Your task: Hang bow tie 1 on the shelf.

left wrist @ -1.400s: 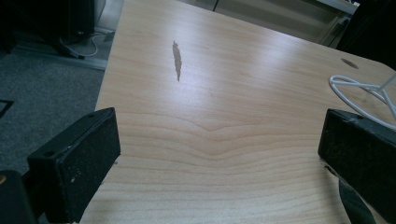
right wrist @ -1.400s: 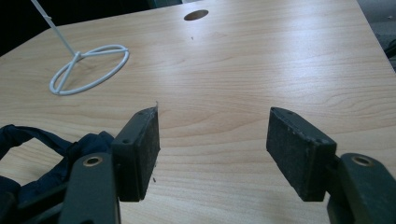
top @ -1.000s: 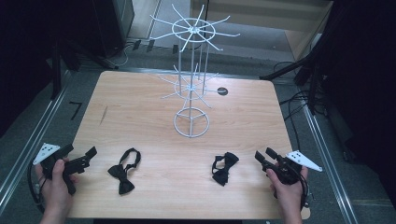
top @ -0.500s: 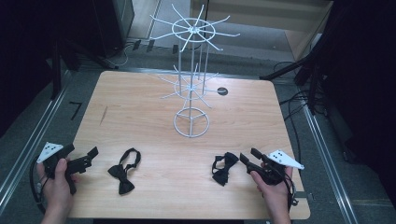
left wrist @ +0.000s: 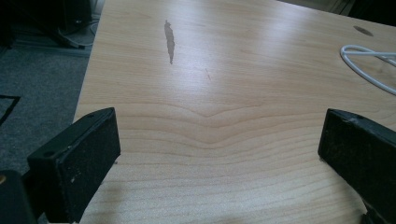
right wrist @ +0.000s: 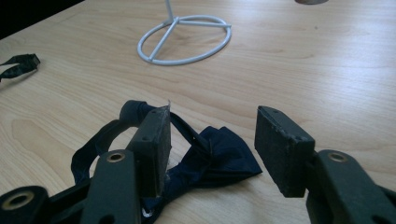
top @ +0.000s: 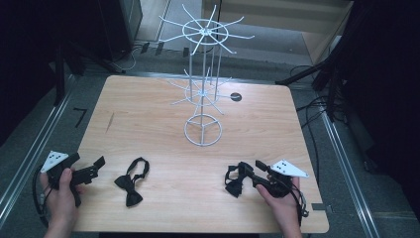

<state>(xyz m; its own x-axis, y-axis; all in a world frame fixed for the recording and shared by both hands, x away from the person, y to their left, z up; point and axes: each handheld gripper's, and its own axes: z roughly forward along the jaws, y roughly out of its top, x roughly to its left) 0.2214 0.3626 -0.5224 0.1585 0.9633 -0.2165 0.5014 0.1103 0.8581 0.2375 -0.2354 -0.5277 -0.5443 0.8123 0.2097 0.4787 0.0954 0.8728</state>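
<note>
Near the right front edge of the wooden table (top: 148,109) lies a dark navy bow tie (right wrist: 219,156), its satin knot bunched and its neck strap curling in a loop off to the left. The right gripper (right wrist: 212,140) sits low over it with its jaws apart, one on either side of the bow, not yet pinching the cloth. At the near left, the left gripper (left wrist: 219,144) hovers wide open over bare wood, just left of a second bow tie (top: 131,181). A white wire rack (top: 203,99) stands farther back, mid-table.

Matt dark cloth bow tie (right wrist: 219,156) on smooth, lightly glossy wood table (right wrist: 327,70)
</note>
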